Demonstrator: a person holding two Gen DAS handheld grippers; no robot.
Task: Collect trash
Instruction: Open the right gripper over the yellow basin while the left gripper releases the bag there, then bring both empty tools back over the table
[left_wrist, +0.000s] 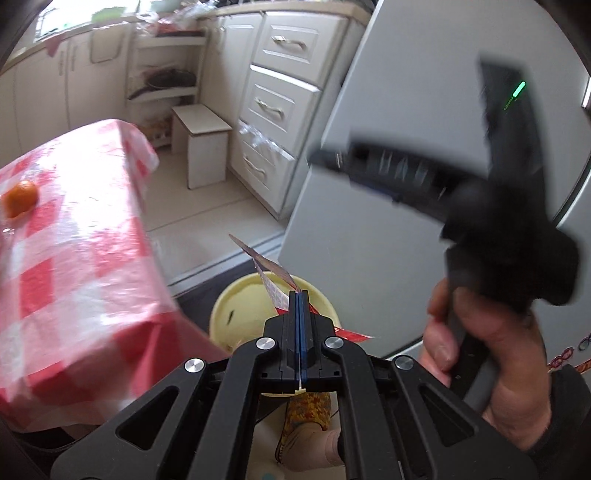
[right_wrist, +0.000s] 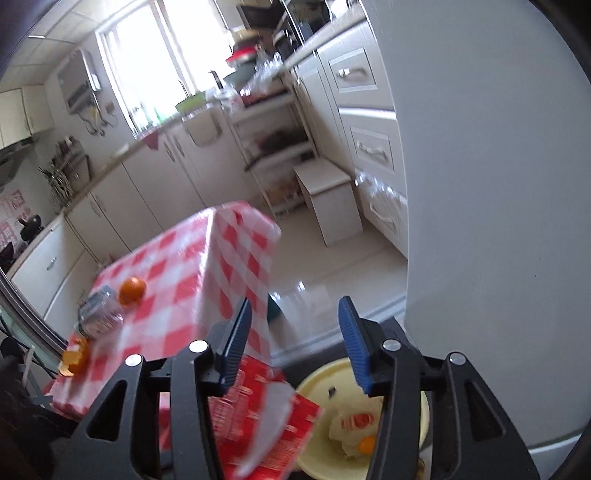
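Left hand-held gripper (left_wrist: 297, 295): clenched on a red-and-white wrapper (left_wrist: 275, 278), above the pale yellow bin (left_wrist: 229, 306) on the floor beside the checkered surface (left_wrist: 74, 258). Right hand-held gripper (right_wrist: 295, 317): released, blue pads (right_wrist: 352, 339) wide apart, nothing between, raised over the same bin (right_wrist: 314, 384). Crumpled paper (right_wrist: 354, 424) and an orange scrap inside the bin. On the surface (right_wrist: 207, 266): an orange (right_wrist: 132, 290), a clear bottle (right_wrist: 98, 310), orange peel (right_wrist: 75, 356) near the edge
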